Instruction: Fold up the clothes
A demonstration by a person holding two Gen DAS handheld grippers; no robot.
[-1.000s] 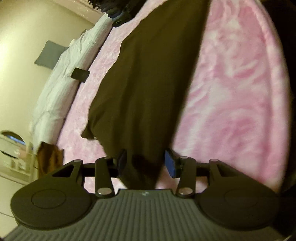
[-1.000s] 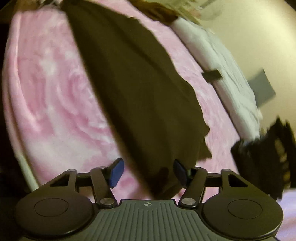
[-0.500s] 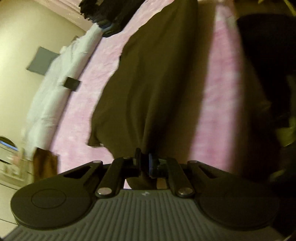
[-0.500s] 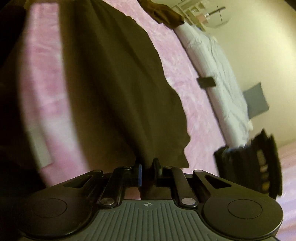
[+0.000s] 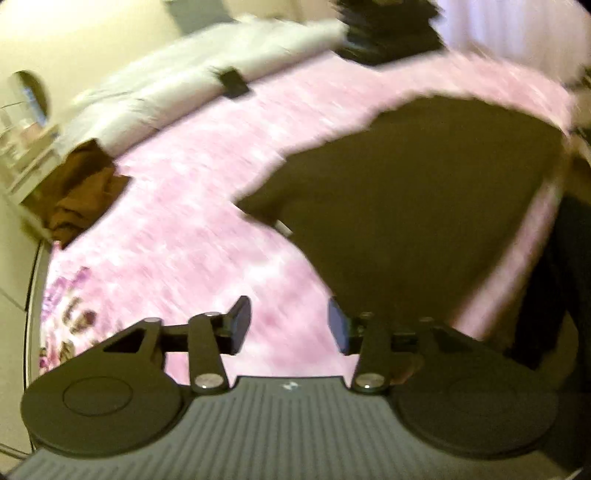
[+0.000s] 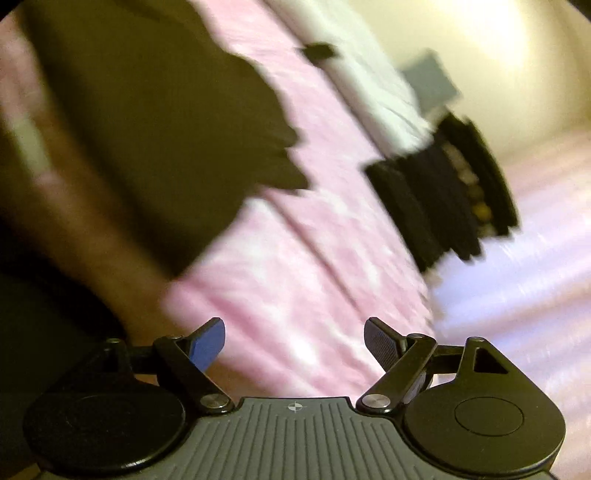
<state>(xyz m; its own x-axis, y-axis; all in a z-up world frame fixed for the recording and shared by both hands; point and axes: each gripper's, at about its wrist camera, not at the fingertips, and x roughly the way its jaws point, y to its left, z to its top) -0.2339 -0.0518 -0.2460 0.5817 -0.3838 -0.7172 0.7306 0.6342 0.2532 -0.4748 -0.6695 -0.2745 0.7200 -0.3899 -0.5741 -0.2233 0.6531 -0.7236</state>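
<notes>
A dark olive garment (image 5: 424,192) lies spread on the pink blanket (image 5: 192,236), filling the right half of the left wrist view. My left gripper (image 5: 290,325) hovers above its near left edge; its jaws are opening and only blanket shows between them. In the right wrist view the same garment (image 6: 147,110) lies at the upper left. My right gripper (image 6: 295,345) is off to its right above the pink blanket (image 6: 295,258), jaws opening wide, nothing between them. Both views are blurred by motion.
A stack of folded dark clothes (image 6: 443,192) sits at the blanket's far edge, also seen as a dark pile (image 5: 388,29). A brown garment (image 5: 81,188) lies at the bed's left corner. White bedding (image 5: 192,88) with a small black object (image 5: 232,81) runs along the wall.
Both grippers closed on the garment's near edge, then let it go and opened. Both pulled away from it, the left one rising and rolling, so the garment now lies to the side.
</notes>
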